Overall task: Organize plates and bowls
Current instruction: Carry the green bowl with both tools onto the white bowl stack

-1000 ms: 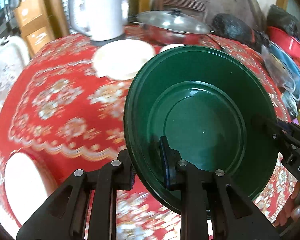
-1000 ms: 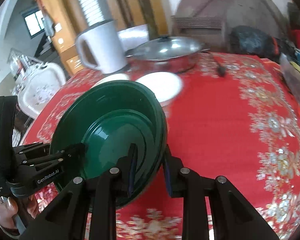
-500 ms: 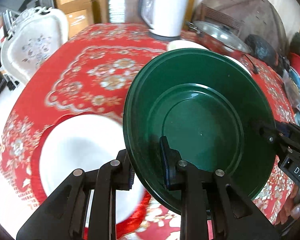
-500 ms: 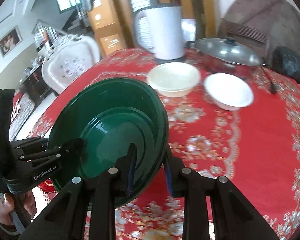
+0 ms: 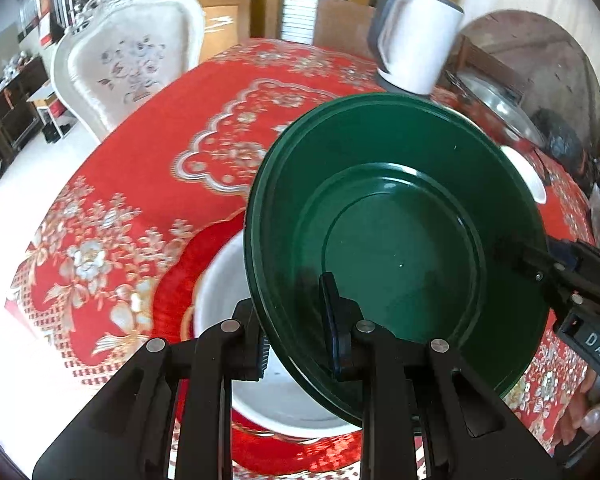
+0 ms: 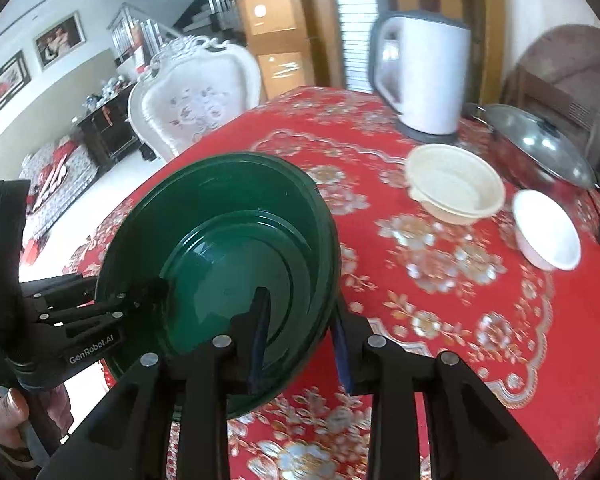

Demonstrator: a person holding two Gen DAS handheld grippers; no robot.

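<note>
I hold the dark green plate [image 5: 400, 240] tilted in the air above the tabletop [image 6: 440, 300], both grippers clamped on its rim: my left gripper [image 5: 296, 336] pinches the edge at 6 o'clock, my right gripper [image 6: 300, 340] grips the opposite side. Just beneath it lies a white plate with a red rim [image 5: 220, 280]. At 2 o'clock from my right gripper sit a cream bowl [image 6: 456, 190] and a white bowl [image 6: 548, 236], near a white kettle [image 6: 424, 76].
</note>
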